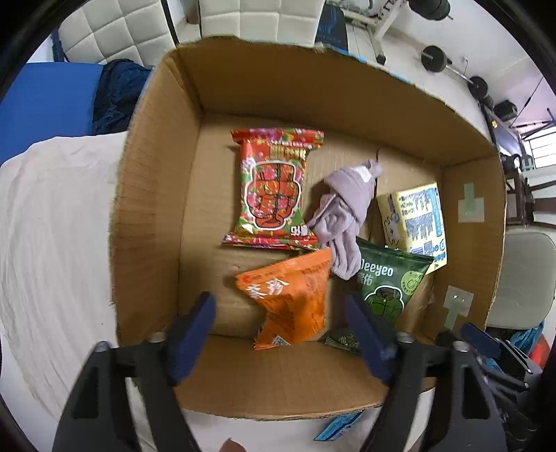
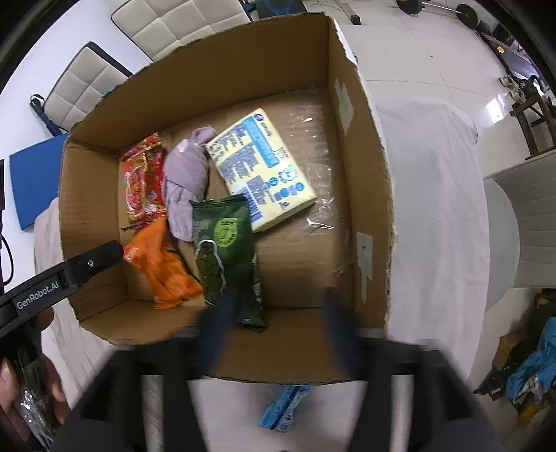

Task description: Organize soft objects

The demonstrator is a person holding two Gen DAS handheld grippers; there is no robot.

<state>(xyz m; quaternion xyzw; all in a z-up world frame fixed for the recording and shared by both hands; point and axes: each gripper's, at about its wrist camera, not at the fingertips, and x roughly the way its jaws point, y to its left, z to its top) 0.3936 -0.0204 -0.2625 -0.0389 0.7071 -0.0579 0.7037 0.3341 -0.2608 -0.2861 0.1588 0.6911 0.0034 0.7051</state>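
An open cardboard box (image 1: 153,194) (image 2: 361,167) holds soft goods: a red flowered packet (image 1: 274,187) (image 2: 142,180), a lilac cloth bundle (image 1: 344,215) (image 2: 184,184), an orange packet (image 1: 292,299) (image 2: 163,267), a green Deeyeo packet (image 1: 385,288) (image 2: 222,250) and a yellow-blue tissue pack (image 1: 413,222) (image 2: 260,167). My left gripper (image 1: 281,337) is open and empty above the box's near wall, by the orange packet. My right gripper (image 2: 278,333) is open, blurred, empty, over the near wall; its left finger overlaps the green packet's lower end.
The box stands on a white cloth-covered table (image 1: 52,243) (image 2: 434,208). A small blue packet (image 2: 281,406) (image 1: 337,427) lies on the cloth just before the box. A blue pad (image 1: 45,107) and padded white chairs (image 2: 166,27) stand behind. The left gripper's body (image 2: 62,274) reaches in at the box's left.
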